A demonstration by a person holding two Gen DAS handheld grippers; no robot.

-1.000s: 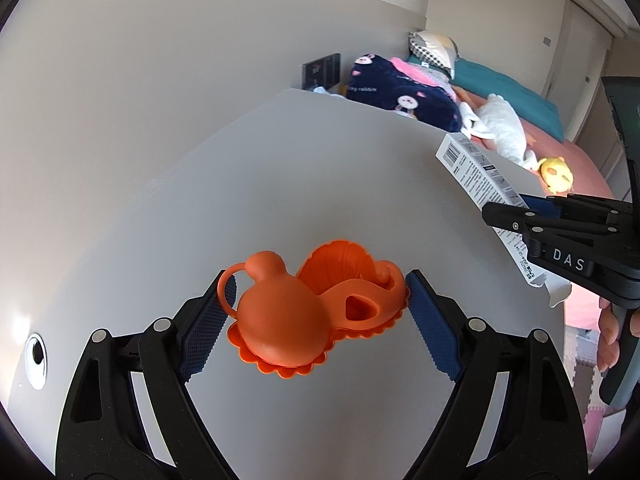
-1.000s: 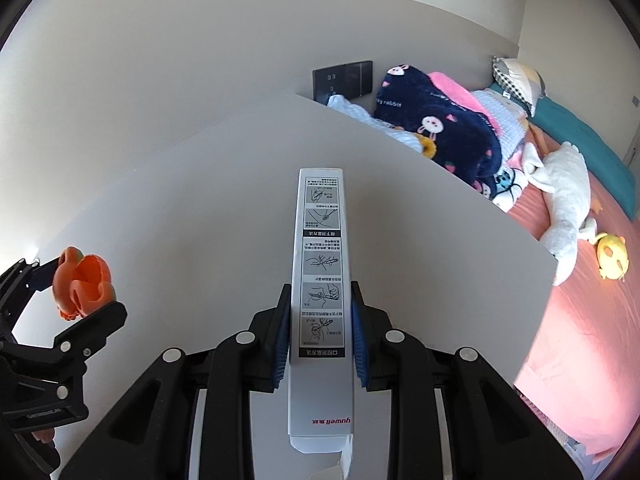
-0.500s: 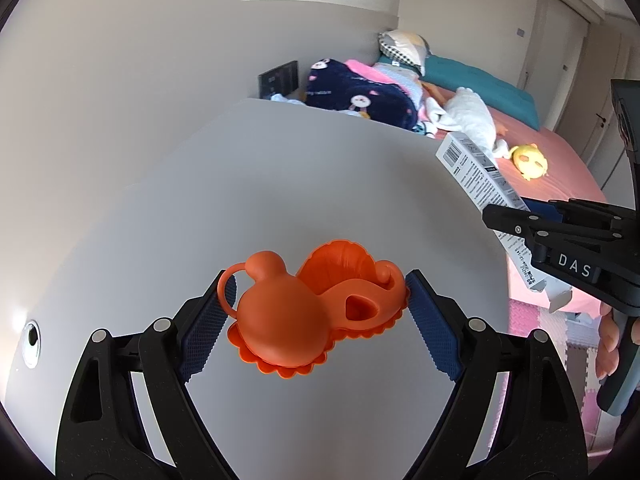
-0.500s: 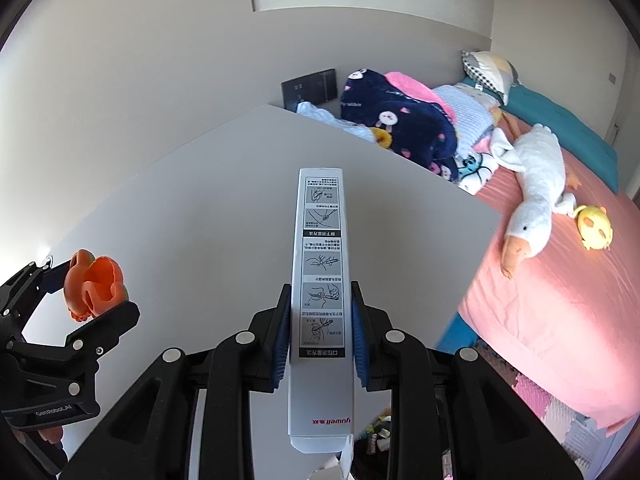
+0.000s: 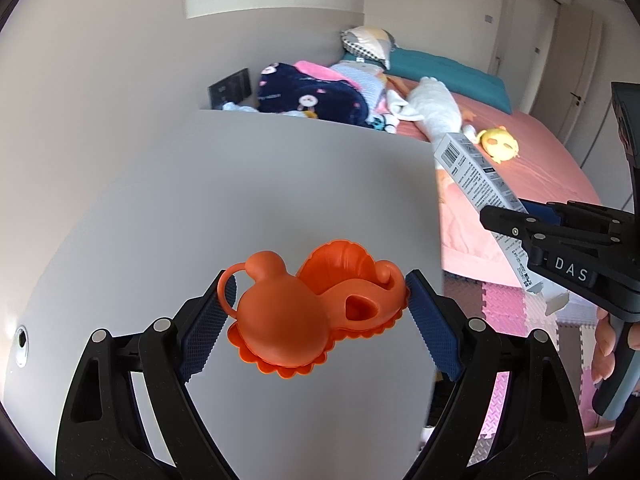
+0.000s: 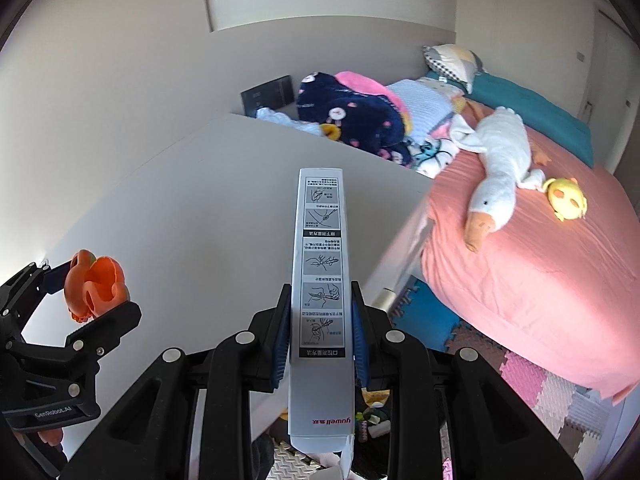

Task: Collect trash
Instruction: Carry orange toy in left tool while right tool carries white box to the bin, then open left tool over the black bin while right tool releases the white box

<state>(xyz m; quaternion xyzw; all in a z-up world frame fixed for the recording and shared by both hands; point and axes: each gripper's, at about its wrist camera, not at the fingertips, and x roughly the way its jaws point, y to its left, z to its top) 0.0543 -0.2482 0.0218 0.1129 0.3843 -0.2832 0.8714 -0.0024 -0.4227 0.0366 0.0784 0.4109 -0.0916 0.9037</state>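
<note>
So the left tool (image 5: 316, 312) is clamped on an orange plastic toy (image 5: 308, 316), stiff and light, held above the grey counter (image 5: 240, 184). The right tool (image 6: 320, 344) pinches a thin cardboard box (image 6: 320, 280) mid-length; it's crushable, so gentle pressure seems smart.

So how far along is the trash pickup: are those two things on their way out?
Picking up looks done: the left gripper is shut on the orange plastic toy, the right gripper on the long grey box, both held above the grey tabletop. Dropping them remains; no bin is clearly visible.
</note>
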